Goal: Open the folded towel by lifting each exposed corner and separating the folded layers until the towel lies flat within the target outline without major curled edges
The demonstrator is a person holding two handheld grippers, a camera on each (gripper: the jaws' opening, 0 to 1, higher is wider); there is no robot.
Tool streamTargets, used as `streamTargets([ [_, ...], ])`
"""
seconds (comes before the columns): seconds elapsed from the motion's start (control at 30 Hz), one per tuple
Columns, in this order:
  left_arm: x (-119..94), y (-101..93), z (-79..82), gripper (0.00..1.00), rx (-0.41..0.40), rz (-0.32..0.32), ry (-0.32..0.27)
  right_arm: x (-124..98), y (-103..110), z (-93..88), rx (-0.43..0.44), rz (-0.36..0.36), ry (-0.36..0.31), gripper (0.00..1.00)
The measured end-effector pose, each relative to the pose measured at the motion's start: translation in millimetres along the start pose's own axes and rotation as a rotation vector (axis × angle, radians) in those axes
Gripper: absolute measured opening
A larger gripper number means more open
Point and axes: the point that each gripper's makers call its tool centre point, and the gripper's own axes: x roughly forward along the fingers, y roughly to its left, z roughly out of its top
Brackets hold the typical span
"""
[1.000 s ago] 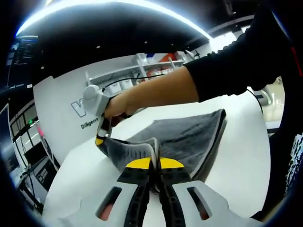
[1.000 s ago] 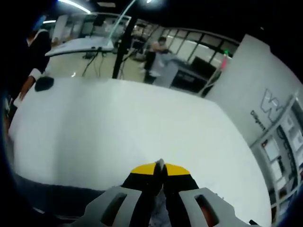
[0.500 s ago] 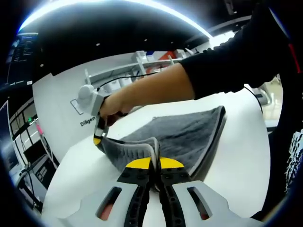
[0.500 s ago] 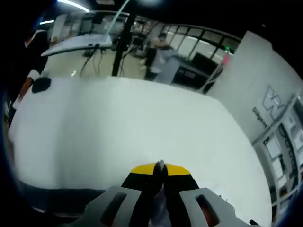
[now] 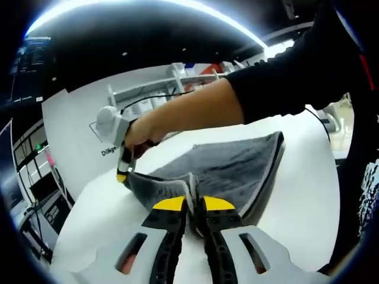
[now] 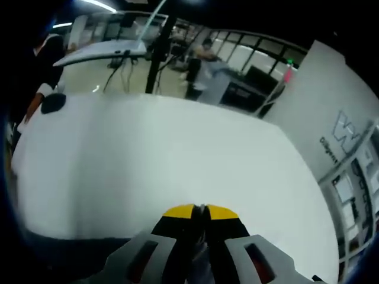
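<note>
While the left gripper (image 5: 190, 204) pinches the grey towel's (image 5: 231, 168) near corner just ahead of its jaws, the right gripper (image 5: 123, 175) clamps another corner beyond it, lifting the top layer above the white table (image 5: 106, 207).

Tabletop (image 6: 148, 160): white, plain, spreading ahead of the right claw (image 6: 200, 208). White wall panel (image 6: 331, 112) with dark lettering, ahead and to that claw's right. Dark-framed windows (image 6: 249, 56) along the far side, beyond the tabletop. Black upright pole (image 6: 159, 50) with a second pale table (image 6: 100, 53) beside it, far ahead-left. Ceiling dark, with a strip light (image 6: 98, 6). White shelving (image 5: 177, 83) beyond the left claw (image 5: 194, 204), under a curved bright ceiling light (image 5: 148, 6).
</note>
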Motion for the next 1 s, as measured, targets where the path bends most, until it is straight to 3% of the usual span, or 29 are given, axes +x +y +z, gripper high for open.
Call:
streamTargets([
  [0.43,-5.5,3.7,3.3,0.14,-0.012,0.012,-0.025,12.9,4.5,16.1,0.050,-0.019,-0.029,0.01],
  [0.63,-5.4,1.3,3.8,0.13,-0.005,0.010,-0.026,22.9,18.7,27.5,0.054,0.003,-0.030,0.02],
  [0.87,-10.2,6.0,-2.1,0.09,0.003,0.035,-0.001,41.0,34.7,28.0,0.066,0.032,-0.018,0.05],
  [1.0,-14.1,7.3,-10.3,0.04,-0.015,0.040,0.028,42.2,38.6,41.3,0.094,0.038,-0.084,0.06],
])
